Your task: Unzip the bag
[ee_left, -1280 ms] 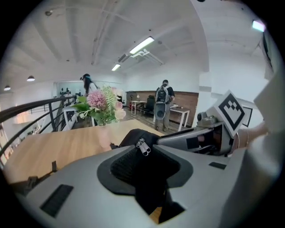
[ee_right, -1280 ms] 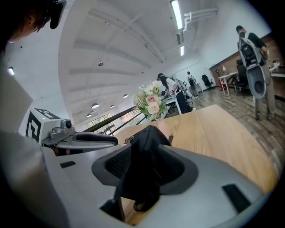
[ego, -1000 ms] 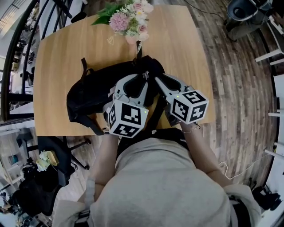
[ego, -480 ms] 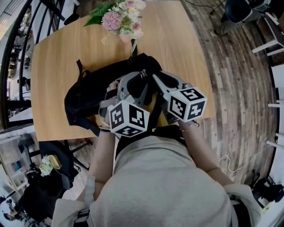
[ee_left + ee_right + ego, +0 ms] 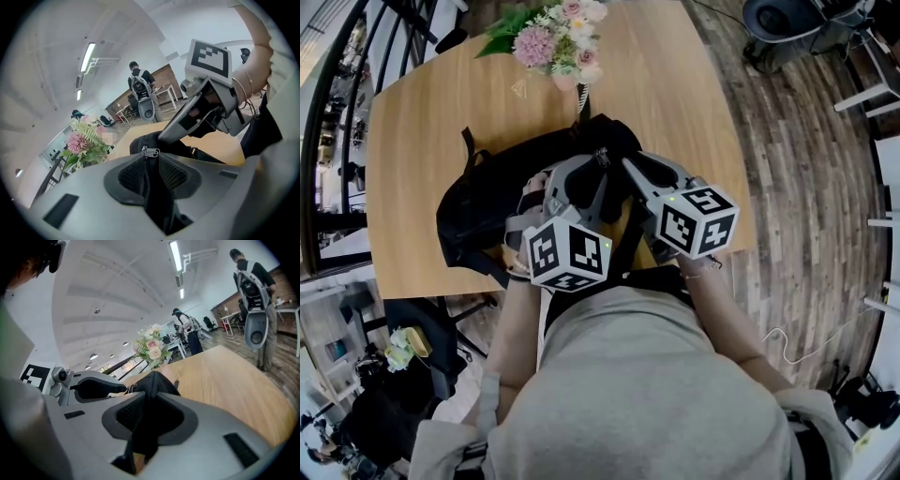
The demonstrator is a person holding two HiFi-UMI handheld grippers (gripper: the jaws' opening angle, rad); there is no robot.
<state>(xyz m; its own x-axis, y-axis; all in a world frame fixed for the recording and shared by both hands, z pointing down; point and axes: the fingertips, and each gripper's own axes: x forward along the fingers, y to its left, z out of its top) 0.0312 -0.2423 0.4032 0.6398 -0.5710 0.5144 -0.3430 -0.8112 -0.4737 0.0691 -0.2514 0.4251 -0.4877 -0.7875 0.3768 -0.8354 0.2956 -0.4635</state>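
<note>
A black backpack (image 5: 492,197) lies on the wooden table (image 5: 422,122). Both grippers meet at its raised right end. My left gripper (image 5: 600,159) is shut on the silver zipper pull (image 5: 151,151), with the zipper track running down between its pads (image 5: 133,176). Its jaws have just been closing on it. My right gripper (image 5: 627,169) is shut on a peak of black bag fabric (image 5: 154,380) right beside it, and its jaws tightened slightly within the last second. In the left gripper view the right gripper (image 5: 164,137) reaches in from the upper right.
A bunch of pink and white flowers (image 5: 558,42) stands at the table's far edge, just behind the bag. The bag's straps (image 5: 497,267) hang toward the near edge. A black chair (image 5: 417,323) sits below the table's left side. People stand far off in the room.
My left gripper has rolled about its own axis, so its marker cube shows different faces. The right gripper has kept still. The bag lies as before.
</note>
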